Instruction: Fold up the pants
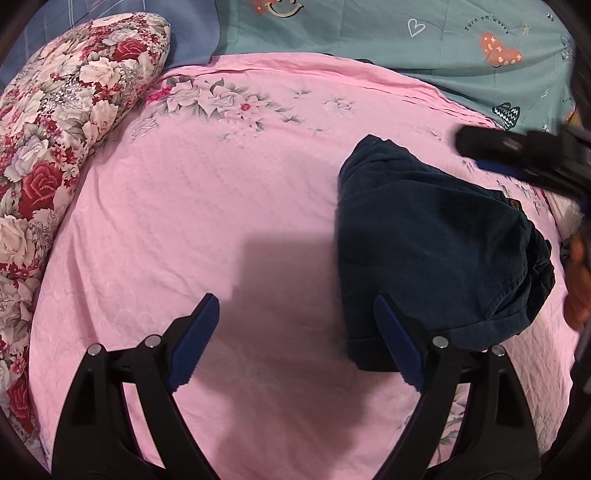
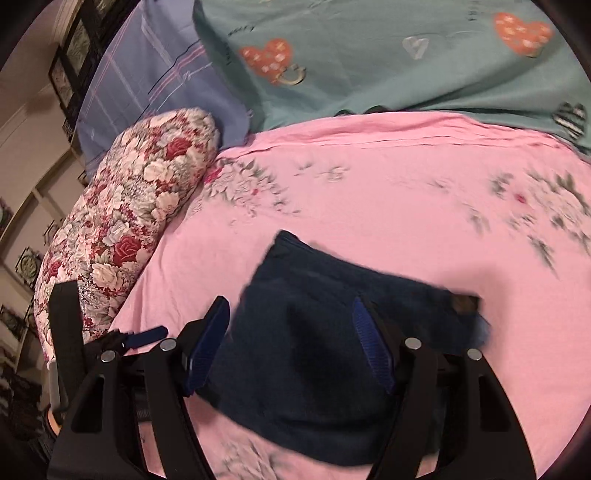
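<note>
Dark navy pants (image 1: 428,236) lie folded into a compact bundle on the pink bedspread (image 1: 221,206). In the left wrist view they sit to the right of my left gripper (image 1: 295,332), which is open and empty above the bedspread. My right gripper (image 1: 517,155) shows blurred at the right edge, past the bundle. In the right wrist view the pants (image 2: 325,354) lie directly under my right gripper (image 2: 291,343), which is open with its blue pads either side of the bundle's near part, holding nothing. The left gripper (image 2: 144,338) shows at the lower left.
A red and white floral pillow (image 1: 62,147) lies along the left side of the bed. A teal sheet with hearts (image 1: 406,33) and a blue plaid sheet (image 2: 147,81) lie beyond the pink bedspread. A wall with framed pictures (image 2: 29,177) stands at far left.
</note>
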`<state>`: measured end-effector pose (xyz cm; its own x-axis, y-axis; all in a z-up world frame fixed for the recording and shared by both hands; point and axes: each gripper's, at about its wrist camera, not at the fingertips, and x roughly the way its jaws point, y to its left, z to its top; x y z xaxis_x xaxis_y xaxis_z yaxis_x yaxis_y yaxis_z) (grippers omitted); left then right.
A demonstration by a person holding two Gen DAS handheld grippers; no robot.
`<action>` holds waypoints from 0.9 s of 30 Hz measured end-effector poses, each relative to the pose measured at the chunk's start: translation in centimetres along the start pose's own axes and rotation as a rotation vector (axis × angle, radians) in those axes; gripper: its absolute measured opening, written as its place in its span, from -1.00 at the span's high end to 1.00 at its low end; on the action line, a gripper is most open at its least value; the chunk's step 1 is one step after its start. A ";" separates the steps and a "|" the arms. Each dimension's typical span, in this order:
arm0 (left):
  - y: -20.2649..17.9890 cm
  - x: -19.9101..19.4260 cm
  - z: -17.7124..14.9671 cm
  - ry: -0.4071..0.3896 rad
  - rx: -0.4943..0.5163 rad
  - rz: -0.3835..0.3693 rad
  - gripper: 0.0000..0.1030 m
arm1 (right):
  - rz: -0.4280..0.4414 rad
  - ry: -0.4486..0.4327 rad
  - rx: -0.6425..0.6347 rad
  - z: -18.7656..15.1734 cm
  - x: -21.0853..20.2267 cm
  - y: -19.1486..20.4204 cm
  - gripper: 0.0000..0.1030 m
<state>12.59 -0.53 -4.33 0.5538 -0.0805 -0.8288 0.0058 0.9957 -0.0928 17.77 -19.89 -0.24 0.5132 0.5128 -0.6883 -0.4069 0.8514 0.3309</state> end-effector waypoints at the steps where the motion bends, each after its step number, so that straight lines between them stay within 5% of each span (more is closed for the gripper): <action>1: -0.1 0.1 0.1 -0.001 0.003 0.000 -0.69 | 0.001 0.020 -0.014 0.9 1.1 0.5 -0.35; 9: -0.5 1.0 0.0 0.018 -0.020 -0.029 -0.68 | -0.082 0.175 -0.133 4.1 9.1 2.9 -0.21; 13: 0.4 1.7 0.0 0.059 -0.062 -0.088 -0.66 | -0.150 0.236 -0.195 4.1 11.5 3.0 0.04; 17: -0.1 1.8 -0.3 0.049 -0.042 -0.085 -0.66 | -0.177 0.277 -0.233 4.2 12.6 2.6 0.56; 24: -0.2 2.6 0.0 0.072 -0.035 -0.072 -0.66 | -0.086 0.227 0.019 5.5 13.2 -1.6 0.66; 27: -0.3 1.9 0.3 0.057 -0.001 -0.066 -0.65 | -0.042 0.249 0.118 4.7 14.2 -3.5 0.50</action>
<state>13.88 -1.01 -5.68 0.5036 -0.1481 -0.8512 0.0396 0.9881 -0.1485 30.01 -15.07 -8.10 0.3205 0.4465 -0.8354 -0.2906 0.8857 0.3619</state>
